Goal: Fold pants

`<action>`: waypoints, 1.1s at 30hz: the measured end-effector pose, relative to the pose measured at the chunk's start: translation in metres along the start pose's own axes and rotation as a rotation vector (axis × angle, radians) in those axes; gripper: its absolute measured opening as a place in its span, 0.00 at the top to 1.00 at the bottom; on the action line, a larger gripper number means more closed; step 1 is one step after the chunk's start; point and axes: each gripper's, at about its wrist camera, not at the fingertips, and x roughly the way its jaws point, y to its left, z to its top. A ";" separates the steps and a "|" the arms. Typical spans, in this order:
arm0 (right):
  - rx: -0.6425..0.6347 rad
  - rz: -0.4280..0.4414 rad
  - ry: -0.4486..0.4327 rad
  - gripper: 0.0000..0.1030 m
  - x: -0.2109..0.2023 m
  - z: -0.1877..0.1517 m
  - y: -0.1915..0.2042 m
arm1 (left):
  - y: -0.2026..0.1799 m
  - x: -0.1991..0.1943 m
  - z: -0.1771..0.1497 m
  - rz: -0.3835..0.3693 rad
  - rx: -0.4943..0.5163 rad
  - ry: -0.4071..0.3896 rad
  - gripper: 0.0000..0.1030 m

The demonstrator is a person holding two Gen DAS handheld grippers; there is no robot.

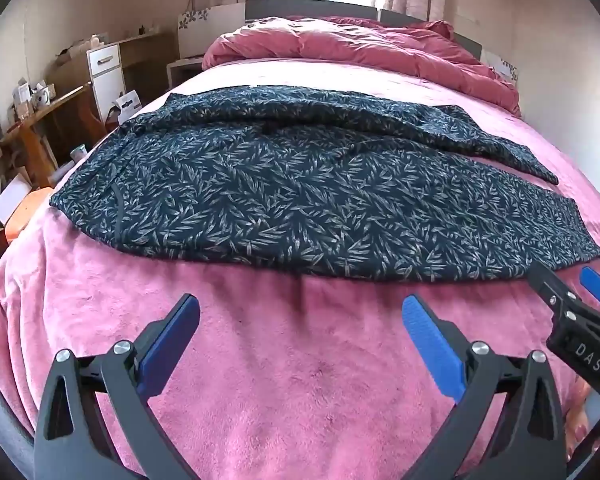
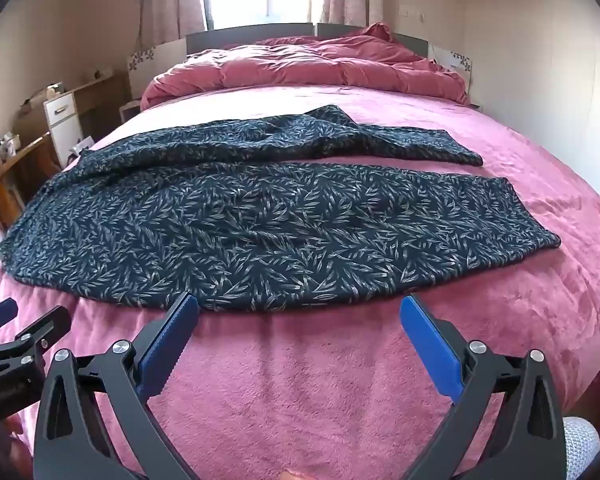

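Before me on the pink blanket (image 2: 300, 380) the pants (image 2: 260, 220) lie spread, legs pointing right; my left gripper (image 1: 300, 328) and right gripper (image 2: 300, 328) both gape, empty. Best I pinch the near leg's edge at two spread points; then carry it evenly over the far leg.

pants (image 2: 260, 224): dark navy, pale leaf print | blanket (image 2: 300, 380): pink | duvet (image 2: 300, 68): rose

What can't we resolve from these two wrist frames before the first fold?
- Pants waistband end: in the right wrist view it drops off the bed edge at left.
- Far leg: bunched in both views, so its layering is unclear.
- Desk clutter: too small and warped in the left wrist view.
- Right gripper: cut off by the left wrist view's edge.
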 end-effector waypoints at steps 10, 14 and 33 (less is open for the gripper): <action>-0.004 0.000 0.001 0.03 -0.001 -0.001 0.003 | 0.001 0.002 0.000 -0.004 -0.004 0.007 0.02; -0.009 -0.002 0.001 0.03 -0.001 -0.001 0.004 | 0.002 0.003 0.000 -0.002 -0.006 0.010 0.02; -0.007 -0.001 0.004 0.03 0.001 -0.003 0.003 | 0.002 0.007 -0.001 -0.005 -0.008 0.026 0.02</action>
